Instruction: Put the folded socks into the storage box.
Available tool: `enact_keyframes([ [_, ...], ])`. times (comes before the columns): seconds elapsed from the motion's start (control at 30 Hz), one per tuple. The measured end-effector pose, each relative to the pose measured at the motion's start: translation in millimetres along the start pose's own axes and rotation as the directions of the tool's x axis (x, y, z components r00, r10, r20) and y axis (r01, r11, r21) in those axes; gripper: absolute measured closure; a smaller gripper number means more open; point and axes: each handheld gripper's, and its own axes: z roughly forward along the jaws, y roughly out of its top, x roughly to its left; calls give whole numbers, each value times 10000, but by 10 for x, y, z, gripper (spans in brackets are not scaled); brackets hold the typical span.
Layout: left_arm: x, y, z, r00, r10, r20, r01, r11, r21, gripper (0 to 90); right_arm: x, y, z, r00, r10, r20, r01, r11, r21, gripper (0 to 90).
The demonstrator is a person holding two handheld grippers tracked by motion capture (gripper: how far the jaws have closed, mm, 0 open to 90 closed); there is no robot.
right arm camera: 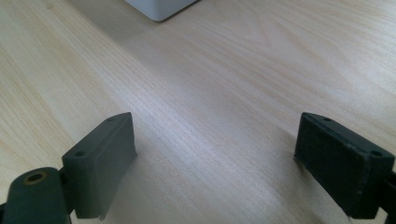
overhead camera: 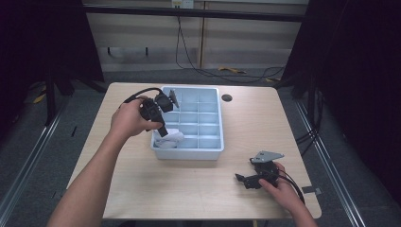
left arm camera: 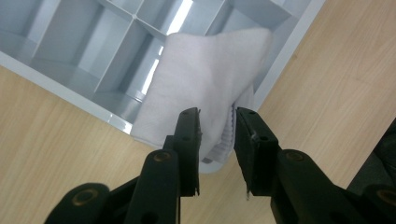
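Lying in the near-left corner of the pale blue plastic divider tray (overhead camera: 211, 150), a soft white folded cloth (left arm camera: 205, 88) drapes over the partition walls there and spills past the tray's rounded corner rim. In the high view the same cloth (overhead camera: 171, 139) shows as a rumpled white bundle at that corner. The left gripper (left arm camera: 218, 130), black and two-jawed, points down at it from the tray's left side; its jaws stand a narrow gap apart, one on either side of the cloth's hanging edge, and whether they actually pinch the fabric cannot be told. The person's left hand (overhead camera: 130, 120) wraps the gripper body, with a black cable looping up behind it.

The tray's other compartments, set in rows, look bare. It sits on a light wooden table (overhead camera: 142, 179) with rounded corners; a small dark round hole (overhead camera: 227, 98) lies just beyond the tray's far-right corner.

Well apart, near the table's front right, the right gripper (right arm camera: 215, 163) rests low over bare wood, its jaws spread wide with nothing between them. The person's right hand (overhead camera: 283, 187) holds it, the grey three-cornered plate (overhead camera: 266, 156) on top.
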Motion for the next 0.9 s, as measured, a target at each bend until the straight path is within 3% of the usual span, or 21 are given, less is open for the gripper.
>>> enact_keyframes([
  [0.13, 22, 59, -64, 9996, -160, -228, 159, 9999, -56, 699, 0, 0, 0, 10000, -10, 3, 10, 10000, 0, 113],
  [0.2, 28, 64, -69, 9996, -159, -214, 158, 9999, -39, 699, -1, 0, 0, 10000, -14, 0, 14, 10000, -3, 113],
  [0.23, 45, 62, -73, 9993, -375, -96, 371, 9987, -350, 700, -1, 0, 0, 10000, -15, 0, 15, 10000, -4, 113],
  [0.43, 114, 39, -32, 9986, -520, -121, 514, 9975, -488, 711, -1, 0, 0, 10000, -12, 1, 12, 10000, -3, 113],
  [0.53, 120, 49, -18, 9975, -615, -345, 603, 9976, -338, 737, -1, 0, 0, 10000, -12, 3, 12, 10000, 0, 113],
  [0.63, 129, 77, -2, 9981, -535, -307, 528, 9983, -239, 770, -1, 0, 0, 10000, -13, 1, 13, 10000, -2, 113],
  [0.77, 131, 119, 36, 9968, -791, -153, 788, 9968, -154, 890, -1, 0, 0, 10000, -14, -1, 14, 10000, -2, 113],
  [0.87, 140, 133, 49, 9953, -956, -121, 954, 9954, -115, 900, -1, 0, 0, 10000, -17, -1, 17, 10000, -3, 113],
  [0.9, 144, 153, 76, 9953, -966, -71, 967, 9952, 139, 900, -1, 0, 0, 10000, -16, 1, 16, 10000, -5, 113],
])
